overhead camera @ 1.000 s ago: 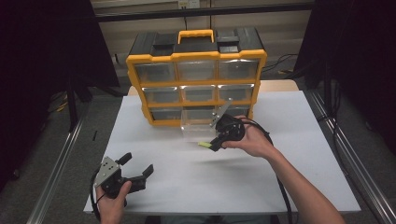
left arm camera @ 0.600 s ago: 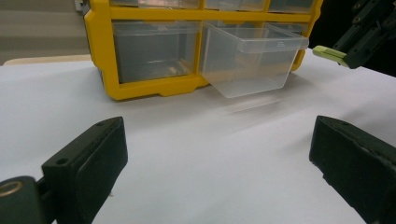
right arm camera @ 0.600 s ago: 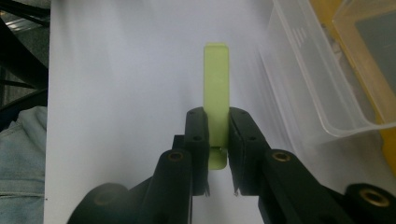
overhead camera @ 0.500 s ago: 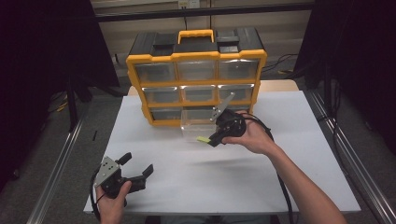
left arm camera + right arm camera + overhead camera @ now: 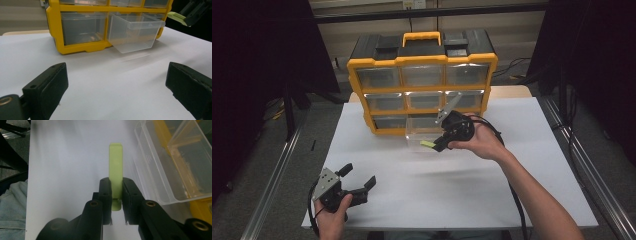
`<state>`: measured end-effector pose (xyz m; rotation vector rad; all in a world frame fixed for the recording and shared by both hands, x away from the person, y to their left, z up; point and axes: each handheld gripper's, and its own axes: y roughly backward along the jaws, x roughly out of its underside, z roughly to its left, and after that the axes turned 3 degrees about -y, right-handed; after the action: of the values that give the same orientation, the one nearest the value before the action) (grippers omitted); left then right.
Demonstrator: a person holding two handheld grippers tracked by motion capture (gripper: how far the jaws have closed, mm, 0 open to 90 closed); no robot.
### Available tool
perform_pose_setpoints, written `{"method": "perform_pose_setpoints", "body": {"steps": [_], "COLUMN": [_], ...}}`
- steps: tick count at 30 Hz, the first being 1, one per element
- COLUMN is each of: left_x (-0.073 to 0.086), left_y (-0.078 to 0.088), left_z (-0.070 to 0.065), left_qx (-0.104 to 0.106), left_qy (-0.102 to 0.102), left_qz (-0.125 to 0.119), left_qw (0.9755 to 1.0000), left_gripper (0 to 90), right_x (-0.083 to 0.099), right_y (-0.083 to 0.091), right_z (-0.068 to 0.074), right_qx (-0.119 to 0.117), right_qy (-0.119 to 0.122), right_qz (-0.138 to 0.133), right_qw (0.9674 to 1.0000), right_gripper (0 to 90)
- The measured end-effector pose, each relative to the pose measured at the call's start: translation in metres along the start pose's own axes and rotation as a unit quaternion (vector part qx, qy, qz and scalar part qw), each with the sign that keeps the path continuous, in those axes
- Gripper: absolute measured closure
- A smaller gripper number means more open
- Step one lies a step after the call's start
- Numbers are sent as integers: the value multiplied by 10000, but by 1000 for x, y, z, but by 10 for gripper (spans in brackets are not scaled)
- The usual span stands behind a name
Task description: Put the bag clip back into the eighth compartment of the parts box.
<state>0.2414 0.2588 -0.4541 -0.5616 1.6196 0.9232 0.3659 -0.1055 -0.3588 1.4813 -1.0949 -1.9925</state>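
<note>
Beside the pulled-out clear drawer of the yellow cabinet, my right gripper pinches a green strip above the table; my left gripper rests wide open.

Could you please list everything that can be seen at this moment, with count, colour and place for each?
Yellow and black plastic drawer cabinet: one, at the back of the table, with a yellow handle on top.
Clear plastic drawer: one, transparent, pulled out of the cabinet's bottom row, tilted toward the table.
Flat light-green strip: one, clamped between the right gripper's jaws, beside the clear drawer.
White table top: one, under everything.
Right gripper: one, black, shut on the strip in front of the cabinet.
Left gripper: one, black, jaws open, at the table's near left edge.
</note>
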Motion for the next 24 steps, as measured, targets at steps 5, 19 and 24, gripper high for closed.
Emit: {"method": "perform_pose_setpoints", "body": {"steps": [5, 19, 24], "left_x": [0, 0, 0], "left_y": [1, -1, 0], "left_z": [0, 0, 0], "left_qx": [18, 56, 47], "left_qy": [-59, 0, -54], "left_qz": [20, -15, 29], "left_qw": [10000, 10000, 10000], "left_gripper": [45, 45, 45], "right_x": [-5, -18, -22], "right_y": [5, 13, 16], "right_z": [-3, -9, -15], "right_qx": [90, 188, 204], "right_qy": [7, 25, -97], "right_qz": [-34, 28, 84], "right_qw": [10000, 9998, 9997], "right_gripper": [784, 784, 784]}}
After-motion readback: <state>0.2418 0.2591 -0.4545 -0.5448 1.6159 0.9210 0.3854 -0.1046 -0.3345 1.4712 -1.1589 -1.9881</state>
